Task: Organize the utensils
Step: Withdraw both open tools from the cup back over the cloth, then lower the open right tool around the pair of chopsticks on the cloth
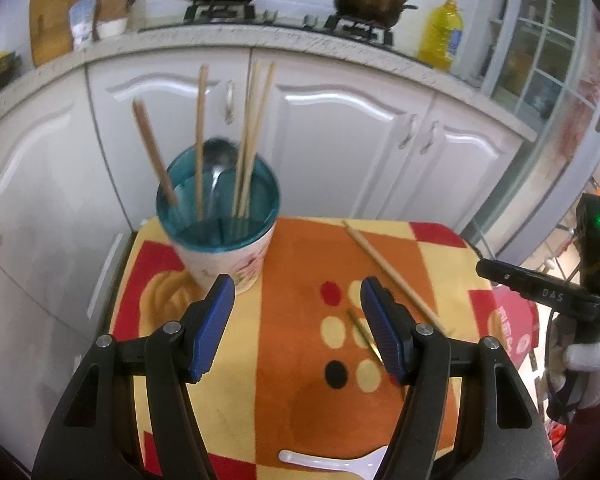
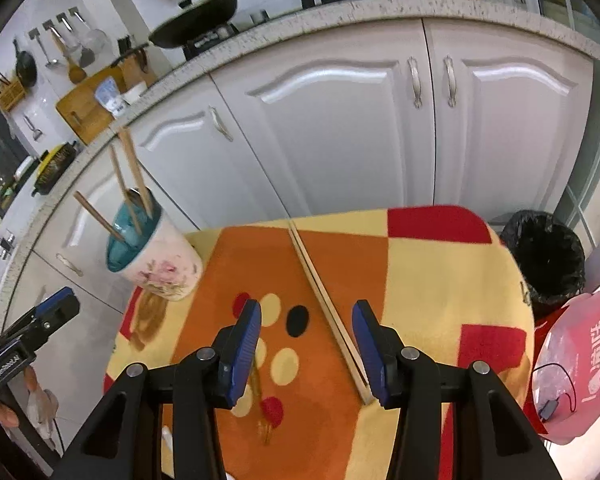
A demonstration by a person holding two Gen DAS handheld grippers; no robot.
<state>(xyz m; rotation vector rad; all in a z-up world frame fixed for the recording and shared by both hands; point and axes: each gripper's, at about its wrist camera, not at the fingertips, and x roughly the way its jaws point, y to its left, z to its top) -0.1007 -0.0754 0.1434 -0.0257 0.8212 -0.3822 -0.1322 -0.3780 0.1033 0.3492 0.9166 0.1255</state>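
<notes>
Both wrist cameras look steeply down along their blue-padded fingers at close range, facing white kitchen cabinets [image 1: 340,128]. Both views share the orange, yellow and red patterned cloth [image 2: 440,280] and the teal-lined floral utensil cup [image 1: 220,240].

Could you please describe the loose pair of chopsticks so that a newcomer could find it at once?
Start at the small table with the orange, yellow and red patterned cloth. On it, right of the floral utensil cup, the loose pair of chopsticks lies flat, running diagonally across the cloth. The other chopsticks stand upright in the cup.
</notes>
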